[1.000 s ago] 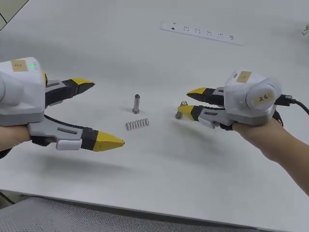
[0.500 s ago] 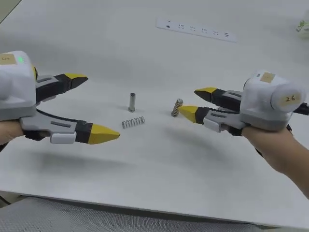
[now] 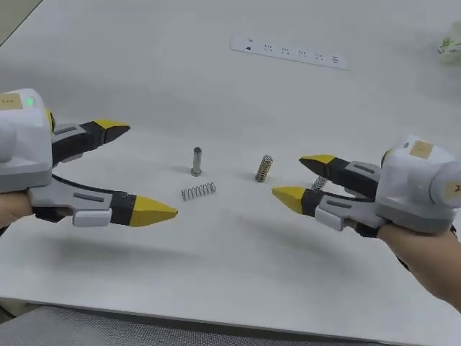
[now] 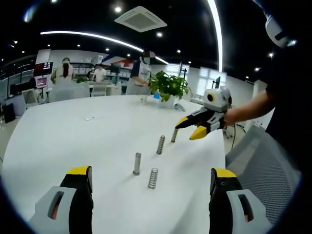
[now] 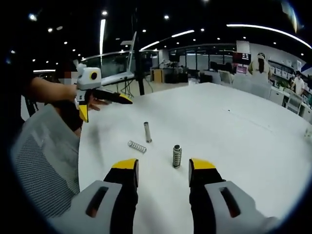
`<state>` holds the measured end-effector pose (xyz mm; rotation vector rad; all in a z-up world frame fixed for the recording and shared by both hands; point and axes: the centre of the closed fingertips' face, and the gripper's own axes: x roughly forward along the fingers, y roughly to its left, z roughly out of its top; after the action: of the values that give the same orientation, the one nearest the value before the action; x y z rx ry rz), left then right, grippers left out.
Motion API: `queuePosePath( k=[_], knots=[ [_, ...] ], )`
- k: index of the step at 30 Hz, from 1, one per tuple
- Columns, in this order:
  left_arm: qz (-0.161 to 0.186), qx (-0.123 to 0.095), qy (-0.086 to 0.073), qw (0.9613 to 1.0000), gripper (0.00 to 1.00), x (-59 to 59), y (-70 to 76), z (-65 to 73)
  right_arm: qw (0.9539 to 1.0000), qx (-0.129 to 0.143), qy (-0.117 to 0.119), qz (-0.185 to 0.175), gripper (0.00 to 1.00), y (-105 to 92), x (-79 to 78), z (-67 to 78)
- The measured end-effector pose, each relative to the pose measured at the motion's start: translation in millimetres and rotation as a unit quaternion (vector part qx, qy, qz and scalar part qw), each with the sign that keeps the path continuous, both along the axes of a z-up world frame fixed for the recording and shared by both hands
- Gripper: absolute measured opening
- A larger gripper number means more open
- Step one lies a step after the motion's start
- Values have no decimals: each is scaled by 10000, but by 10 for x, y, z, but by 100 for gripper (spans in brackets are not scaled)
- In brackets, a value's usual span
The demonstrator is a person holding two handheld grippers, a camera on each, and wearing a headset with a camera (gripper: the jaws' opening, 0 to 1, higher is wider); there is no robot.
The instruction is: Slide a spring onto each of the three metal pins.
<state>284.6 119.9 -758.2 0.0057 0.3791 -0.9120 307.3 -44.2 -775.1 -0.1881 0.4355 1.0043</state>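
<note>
Over the white bench, the left tongs are wide open and hold nothing. The right tongs are open and empty too. One bare pin stands up, and a loose spring lies just beside it. It looks best to pinch the spring by one end and lower it straight on.

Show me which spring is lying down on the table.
The loose spring in front of the bare pin; the other springs stand upright.
</note>
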Motion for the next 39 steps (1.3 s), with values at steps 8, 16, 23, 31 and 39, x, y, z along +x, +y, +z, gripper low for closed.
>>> queuePosePath(
  k=[8, 16, 23, 31, 39],
  knots=[
    [-22, -29, 10, 10000, 98, -1, -31, 5, 9999, -67, 97, -18, 38, -74, -85, -83],
    [-14, -27, 48, 10000, 98, -33, -29, -17, 9997, -159, 128, 136, 36, -14, -161, -128],
    [24, -26, 72, 10000, 98, -61, 3, -38, 9991, -164, 89, 378, 33, 126, -173, -83],
    [38, -25, 83, 10000, 98, -69, 19, -49, 9947, -436, -99, 924, 29, 343, -189, -47],
    [55, -75, 102, 9999, 98, -91, 22, -64, 9875, -586, -249, 1443, 27, 701, -176, 9]
  ],
)
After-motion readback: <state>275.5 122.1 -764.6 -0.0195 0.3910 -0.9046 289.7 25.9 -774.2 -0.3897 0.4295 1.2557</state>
